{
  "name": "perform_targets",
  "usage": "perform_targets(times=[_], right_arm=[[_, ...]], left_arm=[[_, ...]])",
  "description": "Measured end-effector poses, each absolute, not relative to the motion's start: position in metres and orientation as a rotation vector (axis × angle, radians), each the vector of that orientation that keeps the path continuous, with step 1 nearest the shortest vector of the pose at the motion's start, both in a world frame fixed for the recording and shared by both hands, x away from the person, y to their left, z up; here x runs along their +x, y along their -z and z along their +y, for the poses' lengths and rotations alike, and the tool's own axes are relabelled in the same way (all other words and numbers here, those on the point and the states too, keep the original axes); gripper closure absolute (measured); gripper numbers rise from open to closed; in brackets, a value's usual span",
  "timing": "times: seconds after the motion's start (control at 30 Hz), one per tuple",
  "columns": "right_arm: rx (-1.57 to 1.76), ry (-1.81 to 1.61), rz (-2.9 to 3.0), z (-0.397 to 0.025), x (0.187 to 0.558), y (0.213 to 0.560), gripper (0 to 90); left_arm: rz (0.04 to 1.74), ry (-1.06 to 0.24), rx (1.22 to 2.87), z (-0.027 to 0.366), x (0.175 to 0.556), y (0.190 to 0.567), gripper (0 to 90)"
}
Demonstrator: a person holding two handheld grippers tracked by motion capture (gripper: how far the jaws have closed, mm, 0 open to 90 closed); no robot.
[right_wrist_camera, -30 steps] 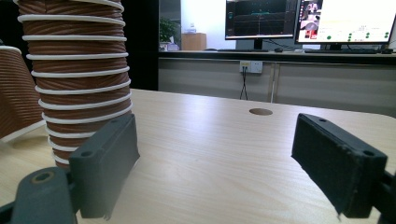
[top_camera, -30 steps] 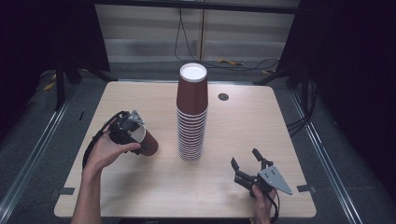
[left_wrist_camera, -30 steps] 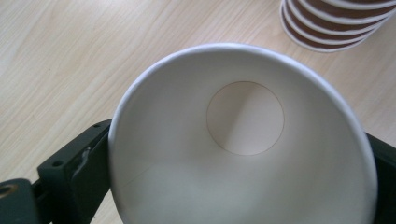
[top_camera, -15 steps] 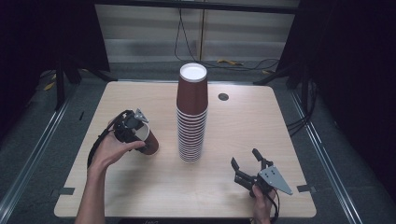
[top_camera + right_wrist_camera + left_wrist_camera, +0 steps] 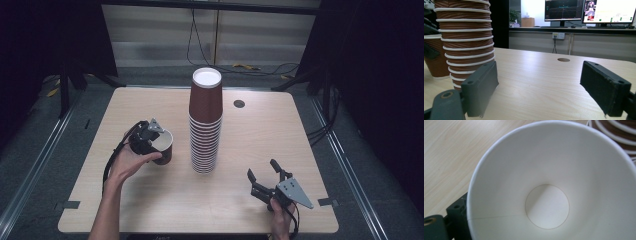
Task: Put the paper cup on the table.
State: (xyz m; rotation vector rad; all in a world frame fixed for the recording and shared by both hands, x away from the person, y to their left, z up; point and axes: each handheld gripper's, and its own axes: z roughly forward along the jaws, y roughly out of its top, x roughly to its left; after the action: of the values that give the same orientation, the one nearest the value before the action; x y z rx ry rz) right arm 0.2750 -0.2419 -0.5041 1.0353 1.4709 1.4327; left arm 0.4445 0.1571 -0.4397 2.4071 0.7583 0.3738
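A tall stack of brown ribbed paper cups (image 5: 205, 125) stands upside down at the table's middle. Just left of it my left gripper (image 5: 150, 134) is shut on a single brown cup (image 5: 162, 146), which sits upright on the table, mouth up. In the left gripper view the cup's white inside (image 5: 549, 182) faces the camera, with one black finger (image 5: 457, 212) outside its wall and the stack's rims (image 5: 621, 135) beyond. My right gripper (image 5: 261, 168) rests open near the front right, nothing between its jaws. Its own view has the stack (image 5: 465, 37) at left and the held cup (image 5: 435, 60) behind.
The wooden table (image 5: 280, 130) has a small round hole (image 5: 239, 104) behind the stack. A black cable trails from the left gripper towards the front edge. Monitors and a wall stand beyond the far edge in the right gripper view.
The left hand has turned the single cup from tilted on its side to upright, mouth up, and brought it slightly nearer the stack. The right gripper has not moved.
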Motion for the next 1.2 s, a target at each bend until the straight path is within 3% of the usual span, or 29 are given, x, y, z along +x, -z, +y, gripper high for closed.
perform_targets(times=[0.57,1.2], right_arm=[[1.033,-1.437,1.471,-0.242,0.275,0.504,14.1],[1.032,-1.438,1.472,-0.242,0.275,0.504,13.8]], left_arm=[[0.767,-0.322,2.258,0.171,0.437,0.456,10.5],[0.837,-0.300,2.215,0.179,0.428,0.489,15.6]])
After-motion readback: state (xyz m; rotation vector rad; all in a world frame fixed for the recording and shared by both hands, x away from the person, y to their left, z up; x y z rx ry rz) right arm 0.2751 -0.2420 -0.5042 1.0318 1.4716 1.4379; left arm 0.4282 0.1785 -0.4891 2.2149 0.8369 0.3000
